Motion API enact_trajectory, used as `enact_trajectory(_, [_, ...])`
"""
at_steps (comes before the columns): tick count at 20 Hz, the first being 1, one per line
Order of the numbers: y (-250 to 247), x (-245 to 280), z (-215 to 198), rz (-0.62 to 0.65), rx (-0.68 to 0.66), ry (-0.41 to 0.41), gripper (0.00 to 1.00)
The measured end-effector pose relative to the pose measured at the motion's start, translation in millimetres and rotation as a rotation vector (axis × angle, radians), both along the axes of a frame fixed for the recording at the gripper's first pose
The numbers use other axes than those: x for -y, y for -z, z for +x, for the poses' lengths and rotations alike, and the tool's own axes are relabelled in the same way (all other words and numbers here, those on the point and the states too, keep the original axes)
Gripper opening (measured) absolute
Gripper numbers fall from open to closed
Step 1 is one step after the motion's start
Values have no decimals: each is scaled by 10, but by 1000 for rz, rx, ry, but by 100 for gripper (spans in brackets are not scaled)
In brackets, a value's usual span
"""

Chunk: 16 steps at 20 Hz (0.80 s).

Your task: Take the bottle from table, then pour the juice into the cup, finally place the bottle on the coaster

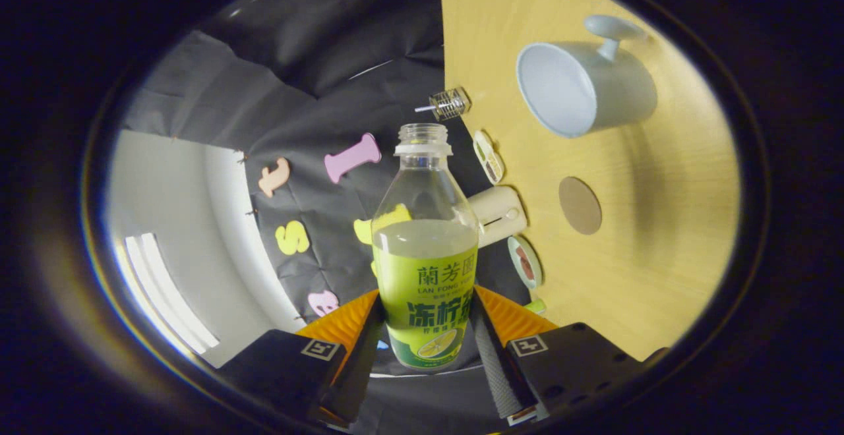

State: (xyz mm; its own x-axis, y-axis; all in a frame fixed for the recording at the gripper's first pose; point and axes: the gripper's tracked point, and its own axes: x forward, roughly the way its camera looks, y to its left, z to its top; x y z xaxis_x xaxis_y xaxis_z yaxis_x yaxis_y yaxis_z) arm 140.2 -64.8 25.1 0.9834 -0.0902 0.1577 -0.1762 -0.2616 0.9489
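The juice bottle [425, 250] is held between the two fingers of the tongs [425, 329], which are clamped on its lower labelled body, one finger against each side. The bottle is uncapped, its open neck pointing away from the tongs, and it is partly filled with a pale yellow-green liquid whose surface lies just above the green label. The whole view is rolled, so that the wooden bench [659, 257] appears as an upright plane to the right of the bottle.

On the bench, a pale blue-grey cup [587, 86] with a handle is seen well beyond the fingers and to the right of the bottle's neck (its open mouth is turned towards the camera, and no contents can be made out). A round brown coaster [580, 205] lies flat on the bench between the cup and the tongs, apart from both.

Along the bench edge nearest the bottle, several small items are ranged: a small wire-and-glass object [450, 103], a cream cylindrical item [498, 214], and flat oval items whose nature cannot be determined. The span between bottle neck and cup is unobstructed.
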Motion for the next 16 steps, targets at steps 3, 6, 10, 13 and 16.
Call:
enact_trajectory(3, [162, -59, -45, -131, -75, -20, 78])
enact_trajectory(6, [299, -81, -162, -255, -112, -14, 78])
enact_trajectory(10, [491, -125, -212, -468, -194, -25, 79])
enact_trajectory(13, [589, -123, -276, -666, -274, -33, 79])
enact_trajectory(16, [659, -124, -329, -845, -336, -41, 79])
